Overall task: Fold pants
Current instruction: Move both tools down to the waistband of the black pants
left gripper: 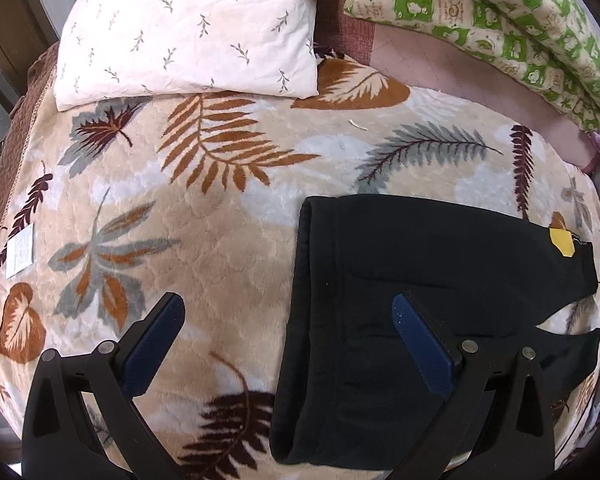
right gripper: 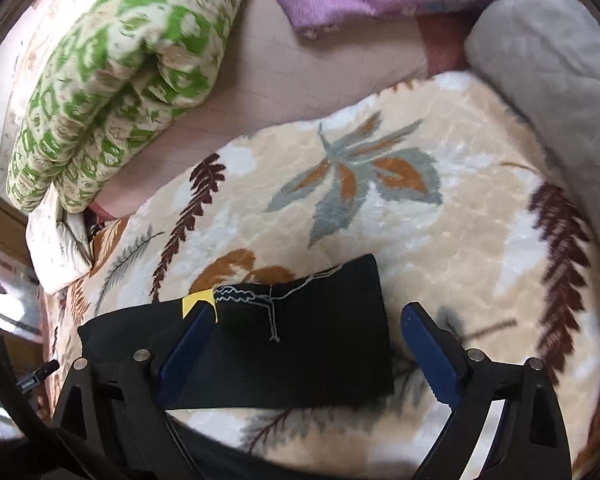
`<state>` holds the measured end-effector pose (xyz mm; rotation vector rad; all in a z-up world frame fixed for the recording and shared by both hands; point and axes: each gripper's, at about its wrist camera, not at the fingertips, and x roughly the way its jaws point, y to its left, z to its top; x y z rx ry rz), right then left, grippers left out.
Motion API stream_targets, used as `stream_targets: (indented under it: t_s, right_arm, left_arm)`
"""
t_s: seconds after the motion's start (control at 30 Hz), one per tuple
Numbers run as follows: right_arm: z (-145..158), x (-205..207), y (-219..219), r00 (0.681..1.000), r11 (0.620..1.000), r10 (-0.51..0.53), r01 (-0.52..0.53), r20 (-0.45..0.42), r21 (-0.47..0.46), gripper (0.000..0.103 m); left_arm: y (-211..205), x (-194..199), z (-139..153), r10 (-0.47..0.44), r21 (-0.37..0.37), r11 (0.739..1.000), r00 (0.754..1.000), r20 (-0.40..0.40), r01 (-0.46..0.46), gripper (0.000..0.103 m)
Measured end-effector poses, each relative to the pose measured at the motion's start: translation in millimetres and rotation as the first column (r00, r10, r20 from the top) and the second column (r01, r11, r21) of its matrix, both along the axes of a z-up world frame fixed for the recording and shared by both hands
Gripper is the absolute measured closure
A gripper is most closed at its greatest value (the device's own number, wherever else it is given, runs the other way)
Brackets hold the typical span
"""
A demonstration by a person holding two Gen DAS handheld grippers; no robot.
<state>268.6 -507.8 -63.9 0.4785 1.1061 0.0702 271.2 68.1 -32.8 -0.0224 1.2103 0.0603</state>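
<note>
Between my right gripper's (right gripper: 308, 336) wide-open, empty jaws lies the black pants' (right gripper: 284, 340) folded end; left gripper (left gripper: 288, 320) likewise gapes empty. I judge another fold is next: clamp both edges.

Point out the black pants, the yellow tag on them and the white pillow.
black pants (left gripper: 400, 264), left wrist view, flat middle of the cloth.
yellow tag (left gripper: 562, 241), left wrist view, its centre.
white pillow (left gripper: 188, 28), left wrist view, middle of its top face.
</note>
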Motion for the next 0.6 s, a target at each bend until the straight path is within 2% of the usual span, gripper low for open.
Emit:
stream_targets:
  t_s: [0.13,0.23,0.33,0.53,0.6]
  right_arm:
    - [-18.8,11.6,-3.4,0.998,0.999,0.054,-0.054,-0.038,0.002,0.018]
    - [-30.1,15.2,-10.9,0.997,0.998,0.06,-0.06,-0.045,0.009,0.018]
    - [-41.0,16.8,-19.0,0.997,0.996,0.067,-0.064,-0.045,0.066,0.018]
    - [-48.6,18.2,-29.3,0.994,0.973,0.106,-0.108,0.02,0.203,0.016]
    - [-49.8,22.2,-26.8,0.992,0.969,0.127,-0.127,0.015,0.21,0.016]
  left_arm:
    - [-2.3,6.2,-7.6,0.002,0.003,1.0,1.0,-0.015,-0.002,0.0]
    - [-3.6,9.6,-9.2,0.005,-0.003,1.0,1.0,-0.017,-0.005,0.0]
    - [-5.0,11.8,-9.1,0.008,-0.007,1.0,1.0,-0.015,-0.008,0.0]
    - [-9.6,16.6,-10.2,0.008,0.007,1.0,1.0,-0.006,-0.008,0.0]
    - [-10.3,18.4,-11.4,0.009,0.008,1.0,1.0,-0.007,-0.008,0.0]
